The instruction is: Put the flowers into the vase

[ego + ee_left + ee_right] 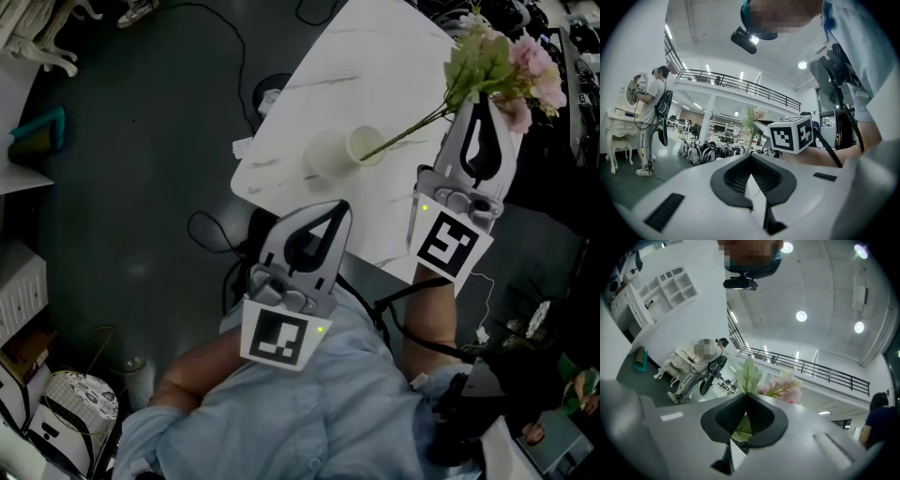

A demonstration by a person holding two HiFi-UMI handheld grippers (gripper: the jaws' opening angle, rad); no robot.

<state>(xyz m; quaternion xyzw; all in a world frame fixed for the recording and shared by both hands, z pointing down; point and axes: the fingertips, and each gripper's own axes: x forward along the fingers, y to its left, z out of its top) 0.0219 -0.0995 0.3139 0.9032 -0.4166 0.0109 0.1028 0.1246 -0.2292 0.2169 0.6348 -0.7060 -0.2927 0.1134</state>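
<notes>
A white vase (349, 150) stands on the white marble table (375, 56) near its front edge. A bunch of pink flowers with green leaves (506, 61) hangs tilted above the table's right side, its long green stem (405, 136) slanting down to the vase's mouth. My right gripper (481, 101) is shut on the stem just under the blooms; in the right gripper view leaves (749, 376) and pink blooms (783, 386) rise past my right gripper (746, 395). My left gripper (339, 206) is shut and holds nothing, just off the table's front edge below the vase. From the left gripper (751, 160) the flowers (752, 117) show ahead.
Dark floor with black cables (211, 234) lies left of the table, with scraps of white paper (246, 145) by the table's corner. White furniture (37, 37) stands at the top left. A person (651, 122) stands by a white dresser in the left gripper view.
</notes>
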